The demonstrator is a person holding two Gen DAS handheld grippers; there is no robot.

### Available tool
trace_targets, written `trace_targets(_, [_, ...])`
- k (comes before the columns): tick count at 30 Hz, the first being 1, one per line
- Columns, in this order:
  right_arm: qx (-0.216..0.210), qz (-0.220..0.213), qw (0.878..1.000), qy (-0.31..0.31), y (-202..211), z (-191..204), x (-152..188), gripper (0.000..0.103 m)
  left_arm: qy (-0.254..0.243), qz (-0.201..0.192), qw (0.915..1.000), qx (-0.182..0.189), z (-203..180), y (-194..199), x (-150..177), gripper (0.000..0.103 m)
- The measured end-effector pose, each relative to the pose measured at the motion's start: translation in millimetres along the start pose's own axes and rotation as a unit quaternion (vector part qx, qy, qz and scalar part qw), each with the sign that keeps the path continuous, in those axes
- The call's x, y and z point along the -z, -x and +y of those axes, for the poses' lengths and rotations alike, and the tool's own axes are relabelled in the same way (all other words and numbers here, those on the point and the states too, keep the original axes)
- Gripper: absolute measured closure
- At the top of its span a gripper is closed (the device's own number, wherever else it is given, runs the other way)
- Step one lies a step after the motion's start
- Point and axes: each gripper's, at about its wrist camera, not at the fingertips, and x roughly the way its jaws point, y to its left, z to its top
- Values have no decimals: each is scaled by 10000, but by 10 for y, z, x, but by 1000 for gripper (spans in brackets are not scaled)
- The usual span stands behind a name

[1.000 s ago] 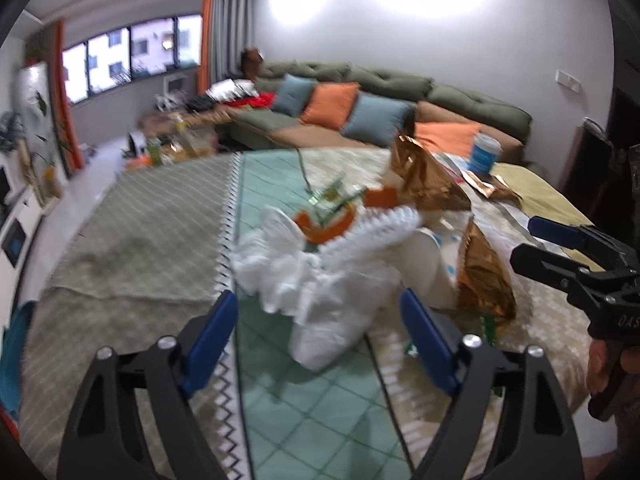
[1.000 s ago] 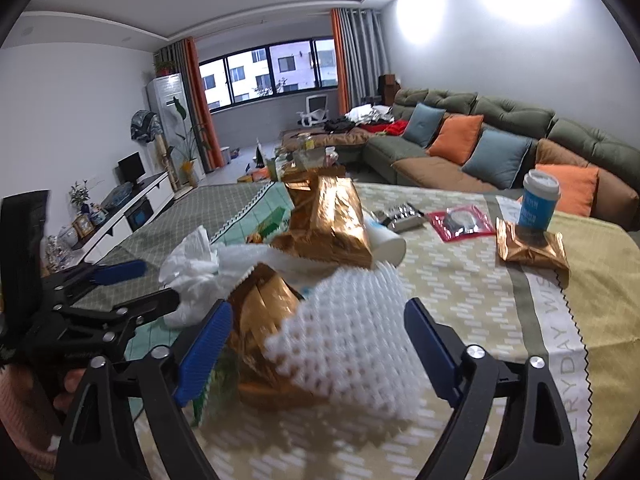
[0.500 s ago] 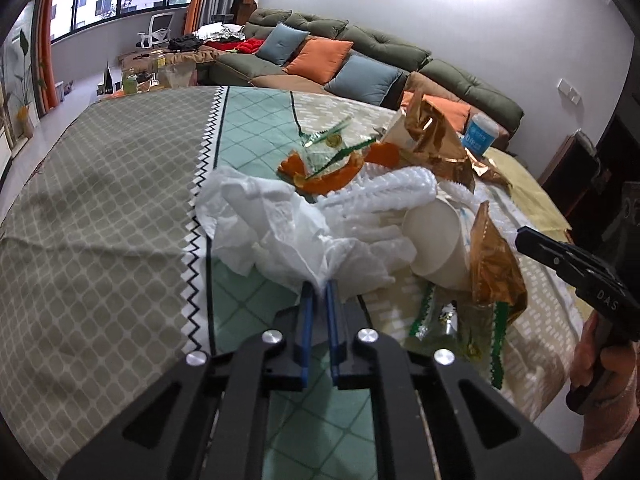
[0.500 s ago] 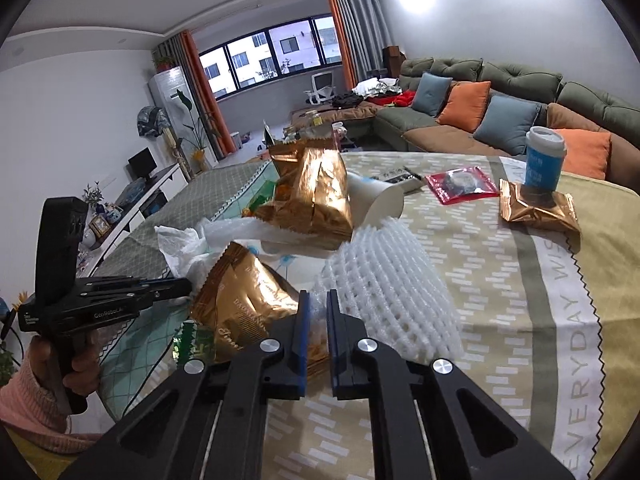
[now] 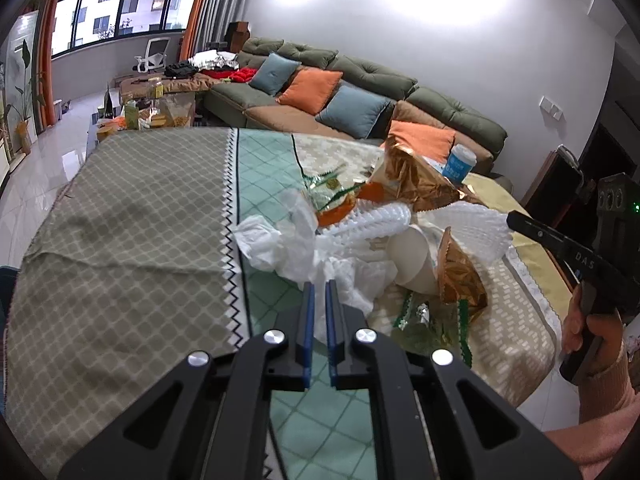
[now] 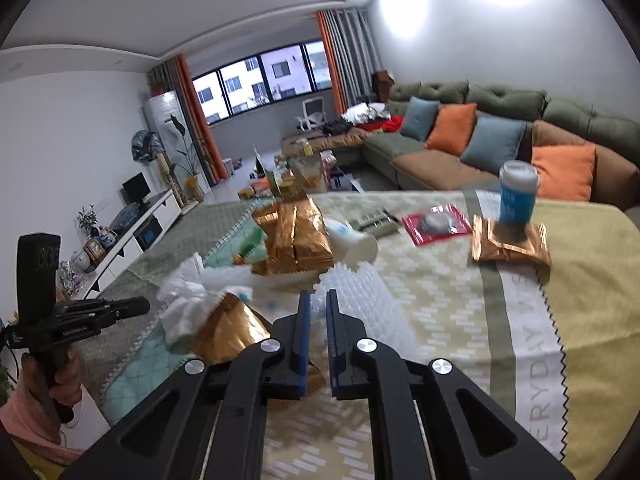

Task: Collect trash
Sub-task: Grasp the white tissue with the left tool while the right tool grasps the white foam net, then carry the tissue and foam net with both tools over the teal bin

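A heap of trash lies on the cloth-covered table (image 5: 120, 208): a crumpled white plastic bag (image 5: 288, 244), white foam netting (image 5: 472, 228), gold snack bags (image 5: 416, 176), a tipped paper cup (image 5: 412, 256) and green wrappers (image 5: 420, 316). My left gripper (image 5: 319, 292) is shut, its tips at the near edge of the white bag. My right gripper (image 6: 318, 300) is shut, its tips on the near edge of the foam netting (image 6: 360, 292), beside a gold bag (image 6: 228, 332). I cannot tell whether either grips anything.
A blue cup (image 6: 516, 192) stands on a gold packet (image 6: 508, 244) at the table's far right, with a red packet (image 6: 436, 224) and a remote (image 6: 372, 220) nearby. A green sofa (image 5: 360, 92) with cushions runs behind the table. A cluttered low table (image 5: 152, 108) stands further back.
Both grippers went from wide open to shut a second ago. Since then both have pulled back slightly from the heap and tilted up.
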Motion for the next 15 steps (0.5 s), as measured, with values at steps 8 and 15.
trace_targets(8, [-30, -282, 9996, 33, 173, 33, -113, 95, -138, 4, 9995, -272, -9, -45, -76, 63])
trace_targets(15, [-105, -526, 9986, 33, 371, 71, -185, 95, -200, 305, 9990, -272, 7, -424, -268, 75])
